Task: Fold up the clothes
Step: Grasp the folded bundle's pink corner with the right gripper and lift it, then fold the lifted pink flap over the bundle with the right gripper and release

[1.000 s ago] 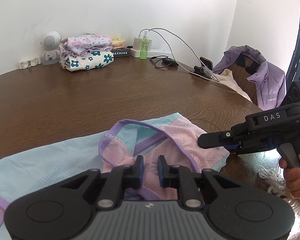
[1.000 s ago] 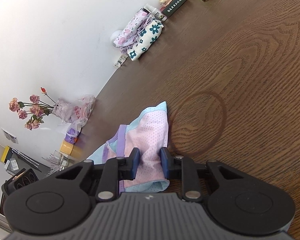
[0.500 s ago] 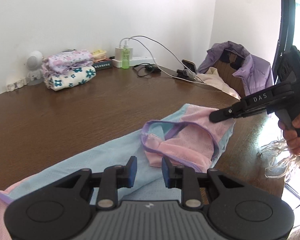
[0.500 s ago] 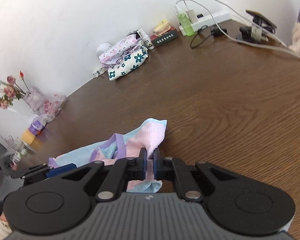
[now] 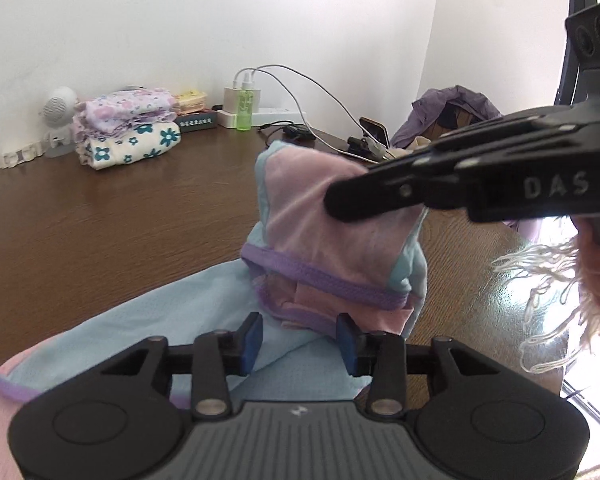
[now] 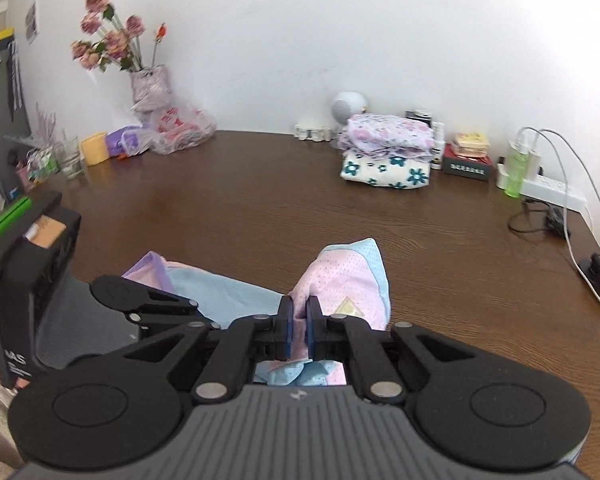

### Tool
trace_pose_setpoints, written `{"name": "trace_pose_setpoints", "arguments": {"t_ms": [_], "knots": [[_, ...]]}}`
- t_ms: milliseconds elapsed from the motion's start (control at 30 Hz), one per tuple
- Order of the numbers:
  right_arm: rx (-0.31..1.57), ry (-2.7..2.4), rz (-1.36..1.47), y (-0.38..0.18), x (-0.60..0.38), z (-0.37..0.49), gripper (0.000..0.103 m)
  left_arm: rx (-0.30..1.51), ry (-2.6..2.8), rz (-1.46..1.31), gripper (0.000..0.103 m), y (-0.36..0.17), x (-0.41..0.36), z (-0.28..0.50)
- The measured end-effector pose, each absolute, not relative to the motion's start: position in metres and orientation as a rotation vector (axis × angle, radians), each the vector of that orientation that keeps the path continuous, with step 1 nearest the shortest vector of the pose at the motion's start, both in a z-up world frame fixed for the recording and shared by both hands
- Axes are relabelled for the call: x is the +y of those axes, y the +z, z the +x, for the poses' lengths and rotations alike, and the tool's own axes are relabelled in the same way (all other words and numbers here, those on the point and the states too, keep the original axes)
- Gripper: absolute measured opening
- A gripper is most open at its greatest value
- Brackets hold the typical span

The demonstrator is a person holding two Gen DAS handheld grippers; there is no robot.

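A pink and light-blue mesh garment (image 5: pixel 320 220) with purple trim lies on the brown table (image 5: pixel 120 220). One end of it is lifted off the wood. My right gripper (image 6: pixel 299 326) is shut on that raised corner of the garment (image 6: pixel 344 280). In the left wrist view the right gripper (image 5: pixel 380 196) comes in from the right, above the cloth. My left gripper (image 5: pixel 299 340) sits low over the flat blue part, its jaws opening. Fabric lies between its pads (image 5: pixel 252 340), which do not press on it. The left gripper (image 6: pixel 148 304) also shows at the left of the right wrist view.
A stack of folded floral clothes (image 6: pixel 388 156) sits at the back by the wall, beside a small round speaker (image 6: pixel 348 106). A power strip with cables (image 6: pixel 552 192) and a green bottle (image 6: pixel 514 172) are at the back right. A flower vase (image 6: pixel 148 84), a plastic bag and a glass stand at the back left. A purple jacket (image 5: pixel 456 112) hangs past the table's right edge.
The right gripper closed on the garment's corner, rolled upright and rose, pulling the pink end up off the table. The left gripper's jaws widened and let go of the fabric.
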State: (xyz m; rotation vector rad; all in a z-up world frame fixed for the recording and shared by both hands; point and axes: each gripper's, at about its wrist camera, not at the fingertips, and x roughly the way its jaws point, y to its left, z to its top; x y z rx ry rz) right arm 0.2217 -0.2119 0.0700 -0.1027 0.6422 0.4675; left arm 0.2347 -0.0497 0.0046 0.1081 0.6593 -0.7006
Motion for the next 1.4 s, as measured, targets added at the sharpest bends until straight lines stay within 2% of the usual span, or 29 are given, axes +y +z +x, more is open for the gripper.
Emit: {"name": "trace_pose_setpoints", "arguments": {"t_ms": [333, 667, 767, 900, 933, 1100, 1233, 1400], "knots": [[0.726, 0.593, -0.268, 0.043, -0.138, 0.221, 0.006, 0.691, -0.531, 0.109, 0.037, 0.006, 0.020, 0.215], [0.785, 0.578, -0.152, 0.017, -0.136, 0.230, 0.007, 0.695, -0.533, 0.101, 0.038, -0.001, 0.024, 0.214], [0.796, 0.587, -0.077, 0.014, -0.142, 0.233, 0.011, 0.698, -0.527, 0.096, 0.039, 0.000, 0.024, 0.213], [0.777, 0.619, 0.100, 0.024, -0.166, 0.231, 0.032, 0.704, -0.505, 0.067, 0.043, 0.004, 0.027, 0.214], [0.755, 0.617, 0.147, 0.030, -0.176, 0.229, 0.033, 0.705, -0.498, 0.058, 0.044, 0.005, 0.028, 0.214], [0.669, 0.510, 0.265, 0.042, -0.227, 0.224, 0.033, 0.645, -0.493, -0.002, 0.042, 0.020, 0.025, 0.218], [0.682, 0.443, 0.230, 0.028, -0.238, 0.223, 0.033, 0.596, -0.564, 0.042, 0.041, 0.032, 0.000, 0.217], [0.695, 0.431, 0.188, 0.011, -0.235, 0.217, 0.033, 0.622, -0.603, 0.123, 0.041, 0.024, -0.030, 0.220]]}}
